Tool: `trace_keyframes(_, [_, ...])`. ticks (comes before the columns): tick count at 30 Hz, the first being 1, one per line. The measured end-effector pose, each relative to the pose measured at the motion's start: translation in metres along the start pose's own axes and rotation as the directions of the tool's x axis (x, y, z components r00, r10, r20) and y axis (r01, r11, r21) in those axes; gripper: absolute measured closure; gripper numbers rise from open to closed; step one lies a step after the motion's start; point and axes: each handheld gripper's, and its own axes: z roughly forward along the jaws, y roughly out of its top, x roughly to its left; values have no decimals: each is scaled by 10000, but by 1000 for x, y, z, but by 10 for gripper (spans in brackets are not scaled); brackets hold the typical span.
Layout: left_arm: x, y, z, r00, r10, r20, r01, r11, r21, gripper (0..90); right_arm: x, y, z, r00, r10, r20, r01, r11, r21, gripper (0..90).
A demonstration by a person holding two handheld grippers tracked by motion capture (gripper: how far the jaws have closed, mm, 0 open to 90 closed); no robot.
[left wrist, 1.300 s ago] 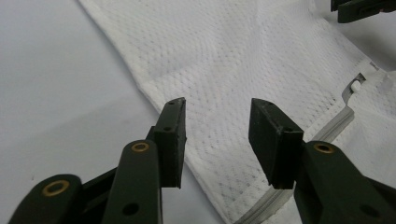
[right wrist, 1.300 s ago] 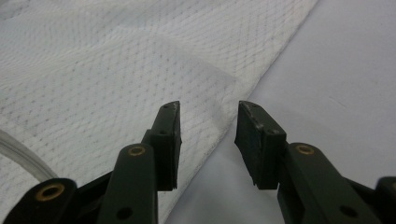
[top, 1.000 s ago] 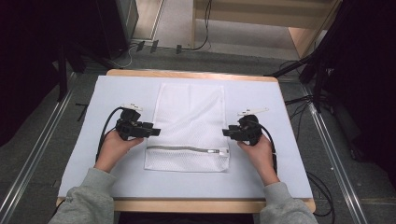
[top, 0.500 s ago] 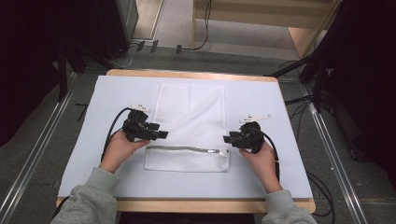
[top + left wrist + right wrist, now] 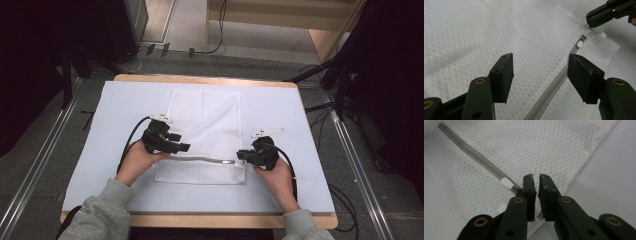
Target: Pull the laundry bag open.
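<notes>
A white mesh bag (image 5: 205,115) lies flat on the pale mat (image 5: 280,115). A grey zipper (image 5: 200,160) runs across its near part. My left gripper (image 5: 185,147) hovers open over the bag's left side; in the left gripper view its jaws (image 5: 540,75) straddle the mesh and the zipper (image 5: 554,87). My right gripper (image 5: 241,155) is at the zipper's right end. In the right gripper view its jaws (image 5: 536,180) are pinched on the zipper's end, right beside the white pull (image 5: 506,182). The left gripper view shows the pull (image 5: 579,44) and the right gripper (image 5: 590,22) farther off.
The mat covers a wooden table (image 5: 200,80) with bare mat on both sides of the bag. Cables (image 5: 320,107) trail off the right edge. Metal floor rails (image 5: 360,165) run along both sides, and dark equipment (image 5: 100,30) stands behind at the left.
The right gripper has come nearer the person, down to the zipper's right end. The left gripper has shifted right, over the bag by the zipper.
</notes>
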Motion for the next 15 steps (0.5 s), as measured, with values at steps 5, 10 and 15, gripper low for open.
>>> trace_keyframes(5, [-9, 4, 8, 9997, 226, 110, -227, 9996, 145, 391, 4, -3, 2, 9999, -116, -81, 118, 9997, 231, 900])
trace_keyframes(10, [-17, 8, 18, 9986, 455, 273, -463, 9986, 274, 394, 2, -7, 4, 9999, 24, -140, -18, 9991, 429, 900])
trace_keyframes(15, [-25, 13, 27, 9972, 601, 442, -616, 9976, 326, 404, 3, -12, 7, 10000, -55, -68, 59, 9986, 521, 898])
